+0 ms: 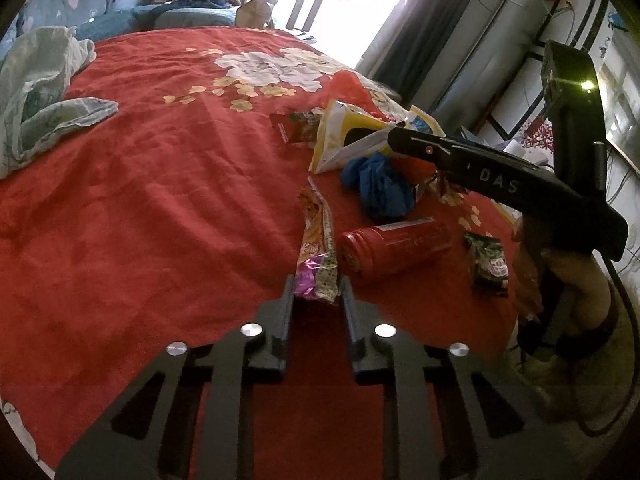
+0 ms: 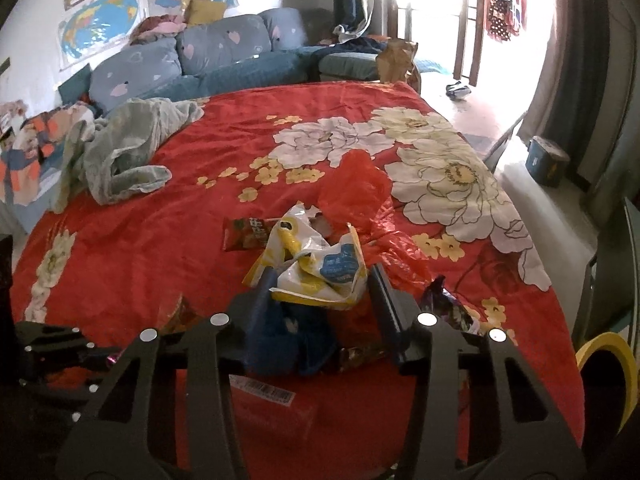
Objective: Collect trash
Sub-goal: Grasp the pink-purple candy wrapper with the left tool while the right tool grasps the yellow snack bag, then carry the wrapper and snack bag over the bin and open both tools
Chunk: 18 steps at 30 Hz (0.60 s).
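Left gripper (image 1: 316, 292) clamped on the near end of a long snack wrapper (image 1: 318, 248) with a pink-purple tail, lying lengthwise toward 12 o'clock on the red floral bedspread (image 1: 160, 200). Just to the wrapper's 3 o'clock, a red canister (image 1: 394, 246) on its side; further toward 3 o'clock, a small dark packet (image 1: 490, 266). At 1 o'clock, a crumpled blue bag (image 1: 376, 184) and behind it a yellow-and-white chip bag (image 2: 316, 268). Right gripper (image 2: 324, 284) set around that chip bag's near edge, fingers either side and partly apart; actual pinch impossible to tell. Beyond, at 11 o'clock, a flat red packet (image 2: 244, 236); at 12 o'clock, a red plastic bag (image 2: 356, 188). Far off at 10 o'clock, a rumpled grey-green cloth (image 2: 124, 152).
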Available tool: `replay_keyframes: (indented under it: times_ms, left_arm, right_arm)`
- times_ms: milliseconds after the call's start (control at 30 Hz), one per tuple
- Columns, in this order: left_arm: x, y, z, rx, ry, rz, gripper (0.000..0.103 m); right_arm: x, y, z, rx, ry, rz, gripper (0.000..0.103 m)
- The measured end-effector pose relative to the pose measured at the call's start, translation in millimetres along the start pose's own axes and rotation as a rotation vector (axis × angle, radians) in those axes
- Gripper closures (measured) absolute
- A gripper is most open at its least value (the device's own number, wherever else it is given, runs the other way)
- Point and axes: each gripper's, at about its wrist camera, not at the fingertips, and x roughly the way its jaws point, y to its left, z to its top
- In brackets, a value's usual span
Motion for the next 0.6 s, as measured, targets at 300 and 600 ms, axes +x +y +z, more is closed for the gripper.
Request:
replay_keyframes:
  times_ms: [300,600]
  left_arm:
    - [-11.9,1.9,4.7,-0.009,-0.046,-0.002,0.085]
    - [-35.2,1.2,16.3,-0.020,-0.120,-0.007,0.085]
  right_arm:
    - [-20.8,-2.2,1.3,0.030,-0.080,0.040,0.071]
    - [-53.6,-5.8,3.0,0.053,-0.147,0.080,0.072]
